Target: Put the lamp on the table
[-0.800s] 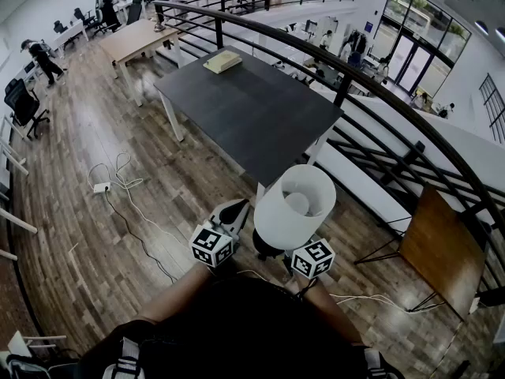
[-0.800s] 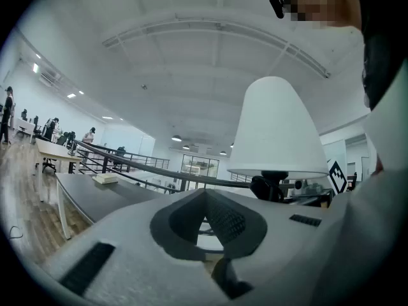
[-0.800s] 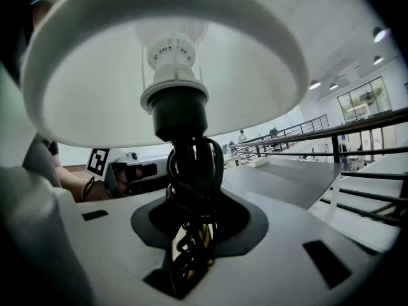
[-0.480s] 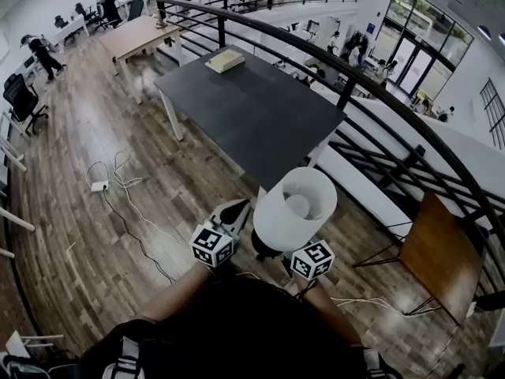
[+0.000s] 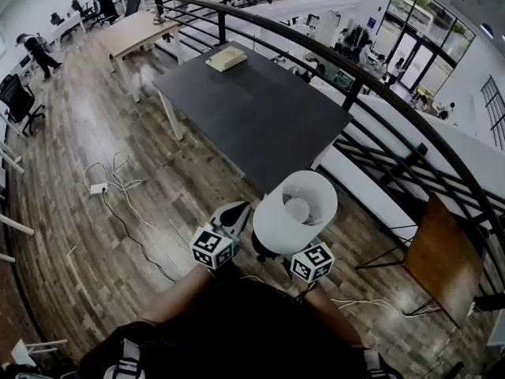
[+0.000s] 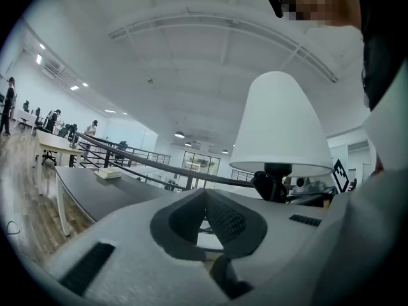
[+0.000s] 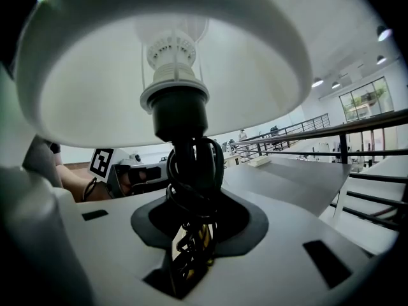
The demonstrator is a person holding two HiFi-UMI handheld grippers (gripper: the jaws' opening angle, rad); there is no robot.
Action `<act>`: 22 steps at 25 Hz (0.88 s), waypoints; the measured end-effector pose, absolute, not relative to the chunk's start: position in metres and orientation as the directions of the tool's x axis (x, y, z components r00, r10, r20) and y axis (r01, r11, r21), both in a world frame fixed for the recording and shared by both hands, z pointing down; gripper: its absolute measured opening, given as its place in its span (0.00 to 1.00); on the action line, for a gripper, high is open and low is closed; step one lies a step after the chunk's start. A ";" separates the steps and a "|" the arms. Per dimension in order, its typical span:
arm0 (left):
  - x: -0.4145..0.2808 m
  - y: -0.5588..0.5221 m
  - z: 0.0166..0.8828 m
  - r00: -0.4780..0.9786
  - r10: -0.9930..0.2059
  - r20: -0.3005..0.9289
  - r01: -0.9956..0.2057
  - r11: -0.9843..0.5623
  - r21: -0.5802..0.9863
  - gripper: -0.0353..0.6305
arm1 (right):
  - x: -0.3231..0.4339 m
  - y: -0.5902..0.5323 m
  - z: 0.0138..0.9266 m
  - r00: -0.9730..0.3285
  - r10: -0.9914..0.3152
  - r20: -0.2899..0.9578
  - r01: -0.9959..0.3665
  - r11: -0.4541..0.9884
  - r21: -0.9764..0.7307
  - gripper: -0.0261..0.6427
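Lamp: 1 small table lamp (image 5: 296,210) with a white cone shade and a dark stem is carried upright; the bulb is seen through the shade's open top.
Lamp's place: it is held in the air in the lower middle of the head view, over the wood floor and just short of the table's near corner; it is not yet set down.
Stem: below the socket, the stem (image 7: 185,146) is wound with loops of black cord.
Handling, as judged: the lamp is taken to be light but top-heavy. The shade is likely thin and easily dented, and the stem stiff. The cord loops may shift under pressure.
Where to hold, as judged: the stem below the socket is preferred, never the shade; a level carry is advised.
Right gripper: the right gripper (image 7: 189,238) is pinched on the cord-wrapped stem, under the shade.
Left gripper: the left gripper (image 6: 205,199) has its jaws pressed together with nothing between them; it is held just left of the lamp, and no contact is seen.
Table: the dark table (image 5: 260,113) fills the centre and upper middle of the head view, bare except for 1 pale flat book-like object (image 5: 224,60) at its far end.
Surroundings: a black railing (image 5: 371,85) runs along the table's right side; a white cable (image 5: 118,184) lies on the floor at the left.
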State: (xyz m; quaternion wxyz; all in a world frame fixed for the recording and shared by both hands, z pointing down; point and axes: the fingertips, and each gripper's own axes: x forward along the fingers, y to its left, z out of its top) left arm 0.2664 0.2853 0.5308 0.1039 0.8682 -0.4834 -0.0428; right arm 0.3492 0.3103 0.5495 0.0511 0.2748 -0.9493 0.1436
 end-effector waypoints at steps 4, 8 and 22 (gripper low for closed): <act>0.237 0.253 0.531 0.532 -0.847 0.020 -0.827 -0.514 0.227 0.07 | 0.320 0.279 0.552 -0.837 -0.515 0.183 -0.546 0.800 -0.248 0.21; 0.201 0.217 0.527 0.539 -0.842 0.015 -0.823 -0.522 0.223 0.07 | 0.284 0.243 0.550 -0.832 -0.525 0.179 -0.554 0.795 -0.248 0.21; 0.083 0.144 0.515 0.570 -0.821 0.016 -0.800 -0.551 0.236 0.07 | 0.161 0.171 0.532 -0.822 -0.542 0.172 -0.569 0.786 -0.243 0.21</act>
